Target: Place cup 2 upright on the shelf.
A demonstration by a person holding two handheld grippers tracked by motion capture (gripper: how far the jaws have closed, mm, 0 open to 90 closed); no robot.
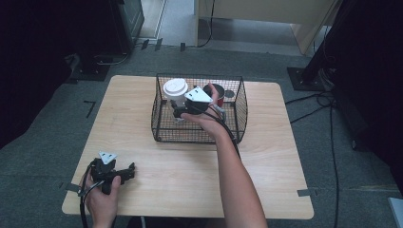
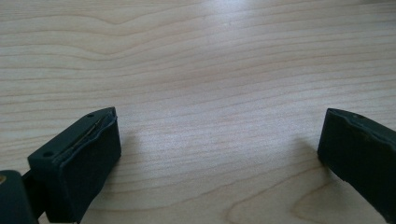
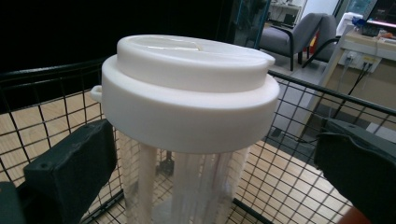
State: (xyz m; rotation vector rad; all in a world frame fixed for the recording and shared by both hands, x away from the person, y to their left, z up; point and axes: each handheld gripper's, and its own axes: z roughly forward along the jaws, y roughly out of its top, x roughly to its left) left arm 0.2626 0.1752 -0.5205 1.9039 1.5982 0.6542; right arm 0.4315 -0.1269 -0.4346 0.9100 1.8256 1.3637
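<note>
Near the front left corner of the bench, the left hand holds the left tool low over the bare wood, its two jaws spread wide with nothing between them. Farther in, toward the middle of the back edge, stands one black wire basket. The right arm reaches into it from the front, and the right tool sits inside, its jaws released, one on each side of a clear plastic cup but apart from its wall. This cup stands upright in the basket's left part and carries one white lid. Behind the right hand, in the basket's back right part, is one red cup. That makes two cups in the basket.
</note>
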